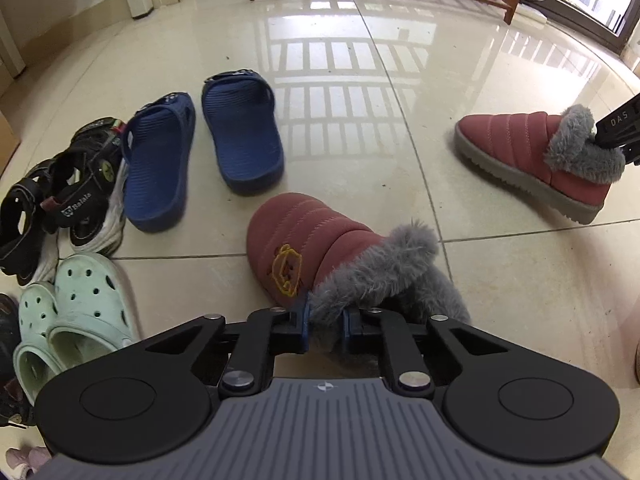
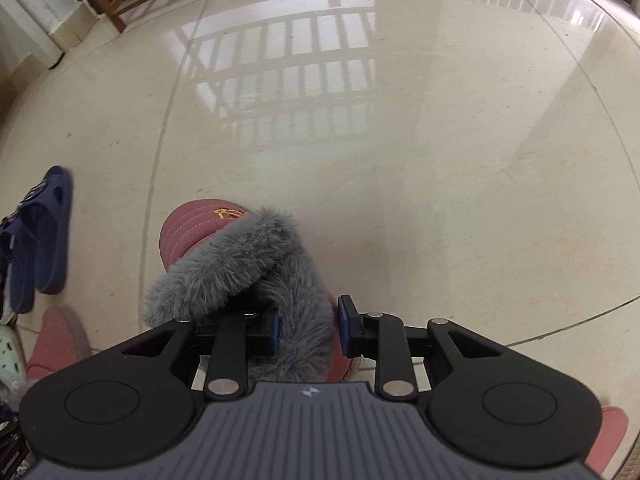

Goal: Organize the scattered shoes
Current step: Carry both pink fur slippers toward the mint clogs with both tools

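Left wrist view: the left claw (image 1: 325, 326) pinches the grey fur cuff of a pink boot (image 1: 304, 248) on the glossy tile floor (image 1: 360, 80); a black sandal (image 1: 76, 200) reads "Batata" (roughly). Right wrist view: the right claw (image 2: 308, 328) grips the other boot (image 2: 240, 264) by its fur collar.

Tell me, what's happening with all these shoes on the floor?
Someone is tidying shoes with two hand-held grippers. The left gripper pinches the grey furry cuff of one pink boot, and the right gripper grips the other pink boot. Blue slippers wait nearby.
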